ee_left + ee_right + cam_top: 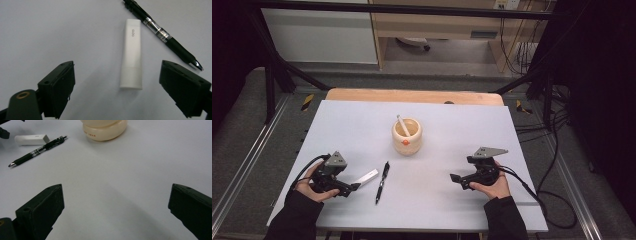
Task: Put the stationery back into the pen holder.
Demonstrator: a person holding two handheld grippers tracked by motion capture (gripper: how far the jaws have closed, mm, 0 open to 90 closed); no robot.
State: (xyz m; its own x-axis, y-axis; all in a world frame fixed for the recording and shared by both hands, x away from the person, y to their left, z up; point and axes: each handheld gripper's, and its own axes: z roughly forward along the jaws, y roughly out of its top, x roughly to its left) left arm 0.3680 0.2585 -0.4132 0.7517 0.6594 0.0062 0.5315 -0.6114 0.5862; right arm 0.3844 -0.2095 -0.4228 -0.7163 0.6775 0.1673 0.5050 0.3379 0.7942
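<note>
At the lower left of the high view the left gripper (pixel 353 188) lay low over the pale worktop (pixel 447 125), near its left edge, its fingers (pixel 58 90) spread apart and clamped on nothing. The white stick (pixel 366 176) lay flat just ahead of them, its near end between the fingers but clear of both. Just right of it lay the black pen (pixel 382 182), very close beside it; whether they touched I could not tell. Up at centre stood the cream cup (pixel 407 136) holding a white rod (pixel 402 125), bare worktop all round it. At the lower right the right gripper (pixel 456 179) hovered with its fingers (pixel 42 211) wide apart and empty, with open surface ahead and the right edge well clear.
</note>
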